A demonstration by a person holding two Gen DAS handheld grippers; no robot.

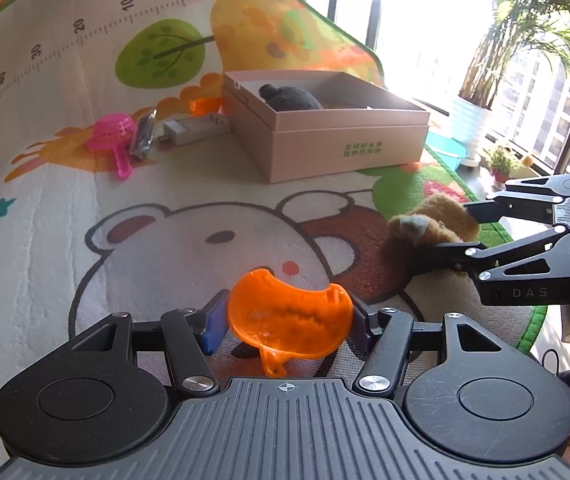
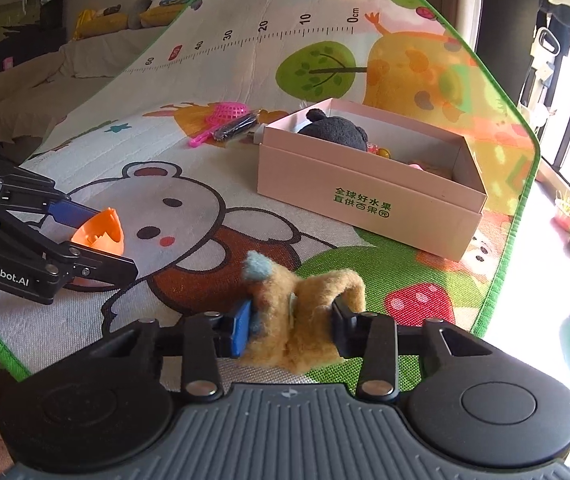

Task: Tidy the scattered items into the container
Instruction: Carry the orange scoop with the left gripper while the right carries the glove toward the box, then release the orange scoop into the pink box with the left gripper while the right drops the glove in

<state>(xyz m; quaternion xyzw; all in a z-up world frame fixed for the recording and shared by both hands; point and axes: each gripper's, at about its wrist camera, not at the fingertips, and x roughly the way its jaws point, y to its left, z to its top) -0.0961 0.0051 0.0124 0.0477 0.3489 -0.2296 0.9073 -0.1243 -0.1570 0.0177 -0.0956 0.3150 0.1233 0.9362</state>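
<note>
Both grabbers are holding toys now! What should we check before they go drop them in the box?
1. Left gripper shut on the orange scoop: ok.
2. Right gripper shut on the brown plush toy: ok.
3. Pink box open on top: ok.
4. Room left inside beside the black plush: ok, some floor shows.
5. Path across the play mat to the box free: ok.
6. Grip firm enough to carry: cannot tell.
</note>
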